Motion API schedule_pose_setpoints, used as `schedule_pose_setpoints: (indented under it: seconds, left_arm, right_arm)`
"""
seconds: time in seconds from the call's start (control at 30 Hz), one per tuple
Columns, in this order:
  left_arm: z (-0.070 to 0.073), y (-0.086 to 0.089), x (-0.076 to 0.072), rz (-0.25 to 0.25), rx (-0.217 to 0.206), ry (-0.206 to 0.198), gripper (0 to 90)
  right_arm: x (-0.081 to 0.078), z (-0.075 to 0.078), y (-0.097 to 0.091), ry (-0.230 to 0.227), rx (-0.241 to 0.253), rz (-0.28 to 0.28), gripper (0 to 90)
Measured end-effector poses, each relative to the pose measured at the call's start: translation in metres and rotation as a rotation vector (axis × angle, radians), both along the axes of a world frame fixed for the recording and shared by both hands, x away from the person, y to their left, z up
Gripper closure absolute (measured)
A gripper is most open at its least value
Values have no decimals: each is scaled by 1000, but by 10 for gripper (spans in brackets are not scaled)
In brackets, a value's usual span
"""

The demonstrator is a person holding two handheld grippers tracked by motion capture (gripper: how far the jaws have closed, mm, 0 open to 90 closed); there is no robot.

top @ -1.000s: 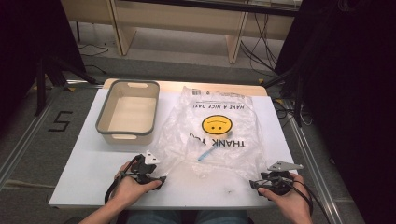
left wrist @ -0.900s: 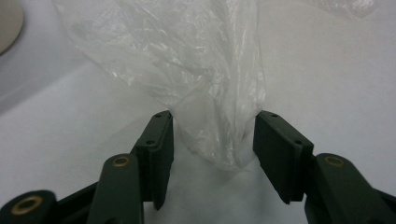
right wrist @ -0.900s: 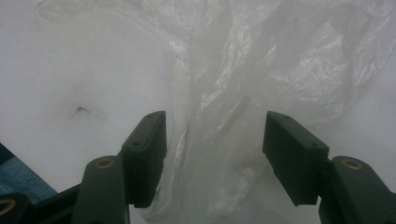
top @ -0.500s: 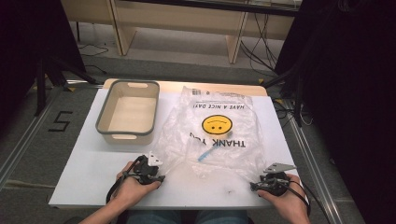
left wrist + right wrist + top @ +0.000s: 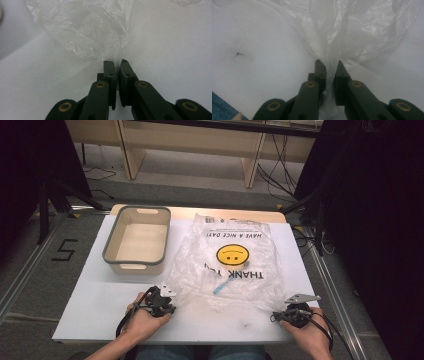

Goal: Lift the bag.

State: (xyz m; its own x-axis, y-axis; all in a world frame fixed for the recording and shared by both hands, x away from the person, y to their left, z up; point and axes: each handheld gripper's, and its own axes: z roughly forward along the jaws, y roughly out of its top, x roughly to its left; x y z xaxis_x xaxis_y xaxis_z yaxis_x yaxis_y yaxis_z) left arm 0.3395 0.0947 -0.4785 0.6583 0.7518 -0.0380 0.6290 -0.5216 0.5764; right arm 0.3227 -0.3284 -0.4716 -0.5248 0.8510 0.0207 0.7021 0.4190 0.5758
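Note:
A clear plastic bag with a yellow smiley face and "THANK YOU" print lies flat on the white table. A small blue object shows inside it. My left gripper is at the bag's near left corner. In the left gripper view the jaws have just been closing, and the left gripper is shut on a thin fold of the bag. My right gripper is at the near right corner. There too the jaws have just been closing, and the right gripper pinches the bag's film.
A beige bin with a grey rim stands empty at the table's back left, beside the bag. A small dark speck lies on the table near the front edge. Floor, shelving legs and cables lie beyond the table.
Both grippers' jaws have drawn together on the bag's near corners. Both hands have stayed where they were, and the bag has not shifted.

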Motion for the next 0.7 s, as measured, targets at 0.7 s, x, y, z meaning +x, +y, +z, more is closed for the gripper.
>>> schedule_pose_setpoints:
  seconds: [0.7]
  left_arm:
    - [23,7,-1,-30,-131,-194,894]
  right_arm:
    - [0,19,-5,-147,53,-68,898]
